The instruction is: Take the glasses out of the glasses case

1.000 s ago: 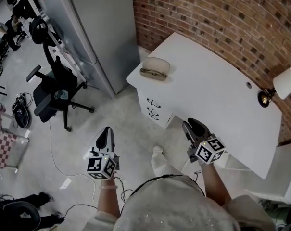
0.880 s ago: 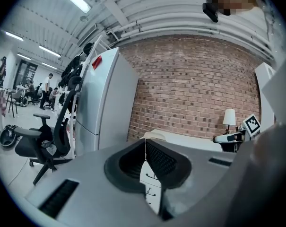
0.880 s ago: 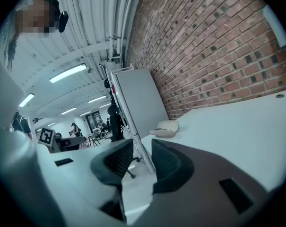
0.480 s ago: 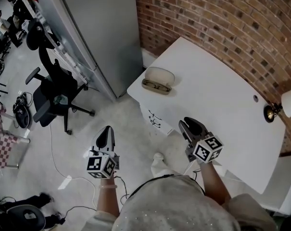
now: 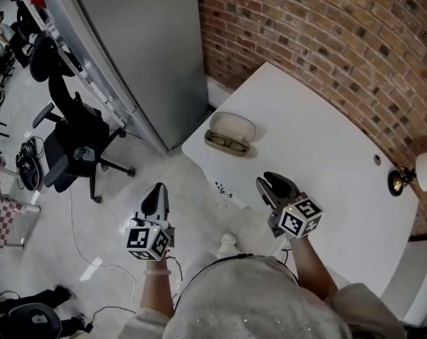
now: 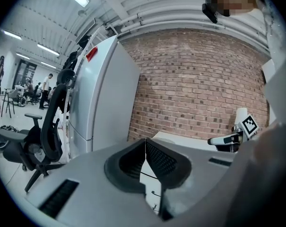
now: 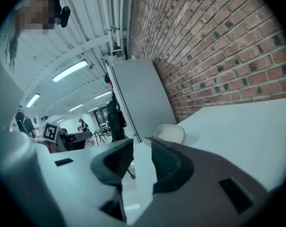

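Note:
An open beige glasses case (image 5: 231, 133) lies near the left corner of the white table (image 5: 319, 161), with dark-rimmed glasses (image 5: 227, 143) in its front half. The raised lid of the case (image 7: 170, 133) also shows in the right gripper view. My right gripper (image 5: 271, 186) hovers over the table's near edge, well short of the case, jaws open with nothing between them. My left gripper (image 5: 154, 200) hangs over the floor to the left of the table, jaws shut and empty.
A brick wall (image 5: 326, 41) runs behind the table. A tall grey cabinet (image 5: 139, 48) stands to the left of it. A black office chair (image 5: 72, 143) and cables sit on the floor at left. A lamp (image 5: 407, 179) stands at the table's right end.
The view has shifted so the table and case sit a little lower and nearer. Both grippers hold roughly the same pose.

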A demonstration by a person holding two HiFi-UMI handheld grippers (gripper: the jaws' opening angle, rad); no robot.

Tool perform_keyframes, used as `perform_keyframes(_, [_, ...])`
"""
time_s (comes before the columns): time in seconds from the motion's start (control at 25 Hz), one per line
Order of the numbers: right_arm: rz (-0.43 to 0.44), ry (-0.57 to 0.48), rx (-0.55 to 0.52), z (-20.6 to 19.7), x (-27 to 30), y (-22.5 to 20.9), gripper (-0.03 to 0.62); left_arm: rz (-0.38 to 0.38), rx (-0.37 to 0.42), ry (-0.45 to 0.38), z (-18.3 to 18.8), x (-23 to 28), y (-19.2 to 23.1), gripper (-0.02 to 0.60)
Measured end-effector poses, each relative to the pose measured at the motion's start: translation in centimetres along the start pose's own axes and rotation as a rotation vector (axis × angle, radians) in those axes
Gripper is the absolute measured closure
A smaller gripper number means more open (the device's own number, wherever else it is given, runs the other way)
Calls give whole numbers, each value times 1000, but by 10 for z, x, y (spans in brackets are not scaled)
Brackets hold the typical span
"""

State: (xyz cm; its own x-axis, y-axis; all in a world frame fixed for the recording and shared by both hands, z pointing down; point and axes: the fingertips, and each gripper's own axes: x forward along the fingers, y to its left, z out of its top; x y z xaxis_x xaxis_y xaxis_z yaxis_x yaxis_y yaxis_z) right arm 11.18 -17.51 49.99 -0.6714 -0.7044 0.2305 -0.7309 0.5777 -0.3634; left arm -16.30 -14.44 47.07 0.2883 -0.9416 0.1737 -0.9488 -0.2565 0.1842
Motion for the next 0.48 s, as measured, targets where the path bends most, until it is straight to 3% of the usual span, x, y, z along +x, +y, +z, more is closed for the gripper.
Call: perform_keyframes(0.48, [23, 72, -19, 1, 40, -7, 468, -47, 12, 50, 2, 37, 3, 575])
